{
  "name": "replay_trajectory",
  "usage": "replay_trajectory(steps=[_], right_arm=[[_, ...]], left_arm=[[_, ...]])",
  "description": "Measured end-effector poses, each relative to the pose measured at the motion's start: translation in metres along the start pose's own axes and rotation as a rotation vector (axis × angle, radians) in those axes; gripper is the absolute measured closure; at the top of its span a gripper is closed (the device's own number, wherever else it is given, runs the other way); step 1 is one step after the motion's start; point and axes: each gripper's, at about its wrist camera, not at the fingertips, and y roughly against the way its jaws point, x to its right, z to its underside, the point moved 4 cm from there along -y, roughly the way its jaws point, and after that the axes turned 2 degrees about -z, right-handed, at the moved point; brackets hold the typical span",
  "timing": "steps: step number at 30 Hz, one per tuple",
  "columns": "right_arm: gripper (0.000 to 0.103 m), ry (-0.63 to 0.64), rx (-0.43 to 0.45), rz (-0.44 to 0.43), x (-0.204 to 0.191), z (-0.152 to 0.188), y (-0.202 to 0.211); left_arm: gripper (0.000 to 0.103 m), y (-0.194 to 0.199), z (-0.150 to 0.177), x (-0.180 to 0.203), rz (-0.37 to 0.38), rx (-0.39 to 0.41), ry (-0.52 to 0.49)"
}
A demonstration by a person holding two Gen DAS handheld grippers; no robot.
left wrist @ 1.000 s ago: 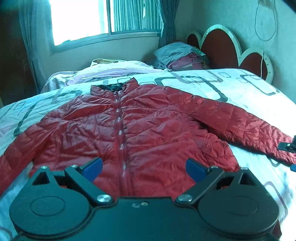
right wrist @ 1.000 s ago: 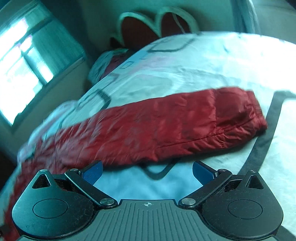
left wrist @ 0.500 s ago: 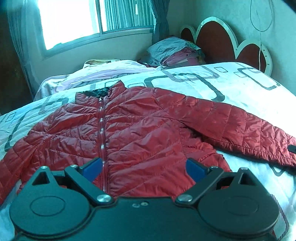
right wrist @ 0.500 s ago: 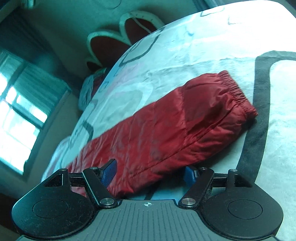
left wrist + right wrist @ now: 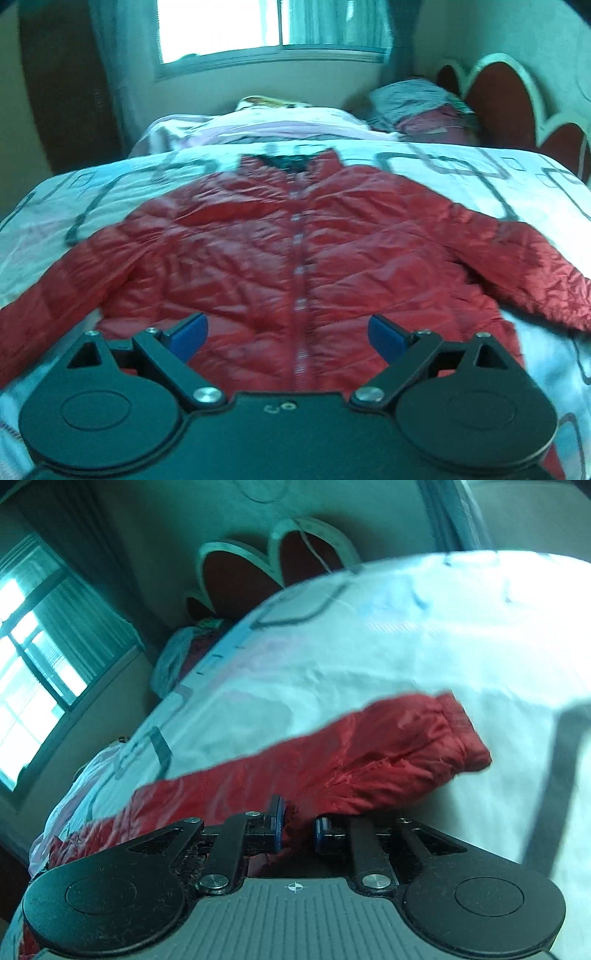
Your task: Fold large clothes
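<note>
A red quilted jacket (image 5: 295, 251) lies flat, zipped and face up on the bed, collar toward the window, both sleeves spread out. My left gripper (image 5: 288, 334) is open and empty, hovering over the jacket's bottom hem near the zip. In the right wrist view my right gripper (image 5: 298, 829) is shut on the lower edge of the jacket's right sleeve (image 5: 369, 753), a short way up from the cuff (image 5: 461, 731). The sleeve fabric bunches between the blue pads (image 5: 277, 827).
The bed has a white cover with grey line patterns (image 5: 461, 166). Pillows and folded bedding (image 5: 417, 107) lie at the head by the red scalloped headboard (image 5: 506, 96). A window with curtains (image 5: 273, 26) is behind the bed.
My right gripper closed from wide open onto the sleeve's lower edge. My left gripper shifted so that the jacket's zip sits centred between its open fingers.
</note>
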Motion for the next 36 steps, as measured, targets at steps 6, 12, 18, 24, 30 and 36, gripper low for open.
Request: replay_trajectory(steps=[6,12,18,24,30,36], right_arm=[[0.091,0.209,0.061,-0.105,-0.076,-0.02,-0.014],[0.091,0.45,0.056,-0.28,-0.189,0.011,-0.021],[0.092,0.717,-0.042,-0.489,-0.299,0.102,-0.026],[0.092,0.964,-0.256,-0.645,-0.367,0.229,-0.036],[0.034,1.103,-0.313,-0.609,-0.379,0.301,-0.039],[0.017,0.982,-0.196,-0.63,-0.36,0.257,-0.026]], left_arm=[[0.009,-0.01,-0.003,-0.04,-0.04,-0.031,0.051],[0.021,-0.022,-0.019,-0.066,0.001,0.006,0.081],[0.004,-0.045,-0.036,-0.089,0.149,0.013,0.2],[0.0,-0.061,-0.033,-0.108,0.212,0.017,0.248],[0.0,-0.08,-0.022,-0.127,0.228,-0.018,0.286],[0.0,-0.115,-0.021,-0.114,0.338,-0.094,0.281]])
